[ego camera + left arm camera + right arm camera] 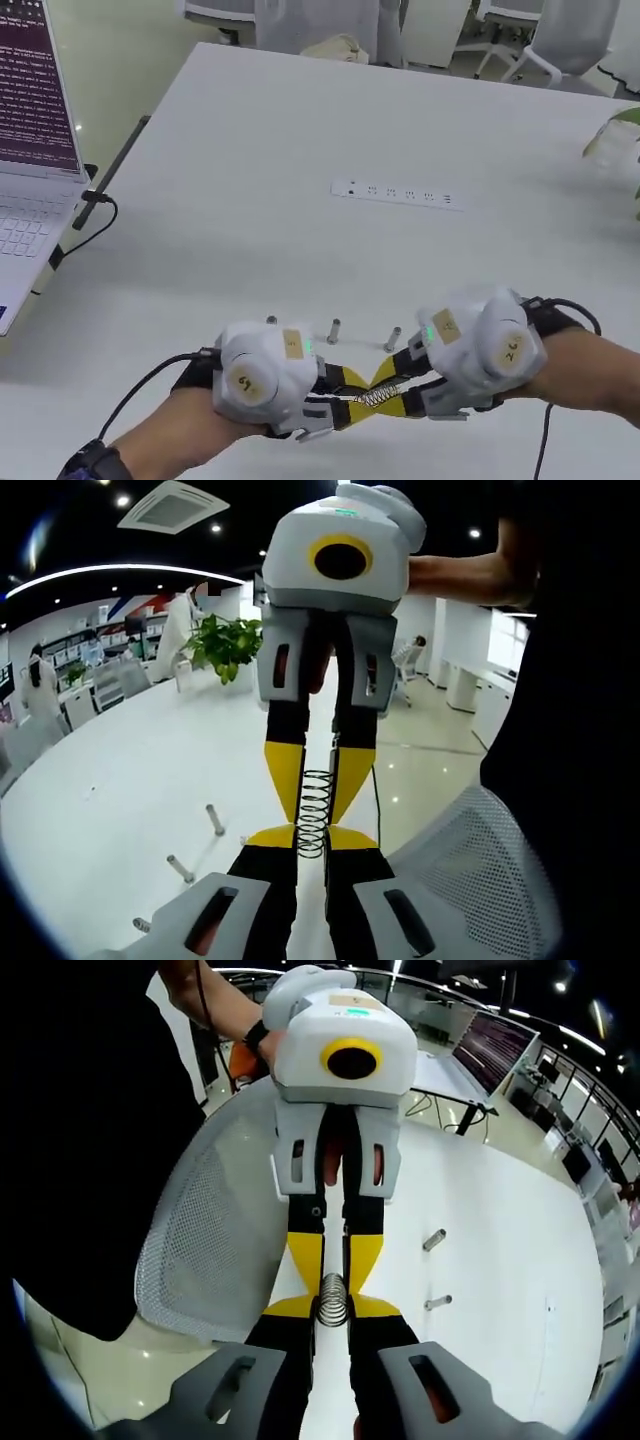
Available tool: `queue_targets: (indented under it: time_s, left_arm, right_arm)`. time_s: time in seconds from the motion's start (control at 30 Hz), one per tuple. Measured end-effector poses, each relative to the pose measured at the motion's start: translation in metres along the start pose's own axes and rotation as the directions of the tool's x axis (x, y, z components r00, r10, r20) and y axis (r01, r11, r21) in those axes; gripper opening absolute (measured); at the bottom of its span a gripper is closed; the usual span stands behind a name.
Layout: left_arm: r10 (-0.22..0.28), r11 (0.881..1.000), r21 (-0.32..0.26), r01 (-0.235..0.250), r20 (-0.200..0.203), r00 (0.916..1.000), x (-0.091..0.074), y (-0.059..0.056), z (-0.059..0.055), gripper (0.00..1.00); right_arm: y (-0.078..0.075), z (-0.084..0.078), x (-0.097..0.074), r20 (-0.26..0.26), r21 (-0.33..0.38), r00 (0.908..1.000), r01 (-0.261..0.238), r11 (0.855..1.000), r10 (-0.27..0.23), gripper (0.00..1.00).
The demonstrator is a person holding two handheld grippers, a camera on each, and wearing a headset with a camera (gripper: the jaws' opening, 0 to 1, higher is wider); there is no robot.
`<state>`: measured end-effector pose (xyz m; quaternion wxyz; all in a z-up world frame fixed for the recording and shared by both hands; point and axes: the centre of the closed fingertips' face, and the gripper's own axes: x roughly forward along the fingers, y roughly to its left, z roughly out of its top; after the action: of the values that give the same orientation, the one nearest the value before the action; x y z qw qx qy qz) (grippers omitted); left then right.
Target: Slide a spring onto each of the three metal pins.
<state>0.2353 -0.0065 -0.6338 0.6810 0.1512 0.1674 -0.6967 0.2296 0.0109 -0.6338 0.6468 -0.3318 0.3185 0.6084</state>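
A spring (378,397) is held level just above the near edge of the white surface (300,150). Its long axis is run left to right. One end is pinched in the closed-down fingers of the left gripper (352,398), the other in those of the right gripper (398,392). Three pins (334,329) are stood upright just beyond. A power strip (398,194) is laid mid-surface and a laptop (30,120) at the left edge. Office chairs (560,40) are seen past the far edge.

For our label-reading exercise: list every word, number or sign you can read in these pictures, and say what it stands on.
"26", perhaps: round sticker on the right gripper.
Mark on the left gripper, round label: blurred, unreadable.
Text on the laptop screen: too small.
Marks on the power strip: too small.
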Motion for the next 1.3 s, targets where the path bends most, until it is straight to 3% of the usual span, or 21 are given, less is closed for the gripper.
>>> queue_targets:
  time_s: [0.4, 1.0, 1.3]
  left_arm:
    - [-0.017, 1.0, -0.012, 0.017, -0.004, 0.9998, 0.005, -0.004, -0.001, 0.01]
    - [-0.026, 1.0, -0.013, 0.025, -0.014, 0.9996, 0.005, -0.005, -0.004, 0.01]
    - [-0.023, 0.999, -0.023, 0.023, -0.033, 0.9992, 0.008, -0.007, -0.01, 0.03]
  right_arm:
    - [0.001, -0.004, 0.0, -0.018, 0.008, 0.9998, 0.002, 1.0, -0.002, 0.12]
    - [0.005, -0.001, 0.002, -0.022, -0.024, 0.9997, -0.011, 1.0, 0.01, 0.09]
    - [0.007, -0.006, 0.008, -0.038, -0.016, 0.9991, -0.017, 1.0, 0.016, 0.08]
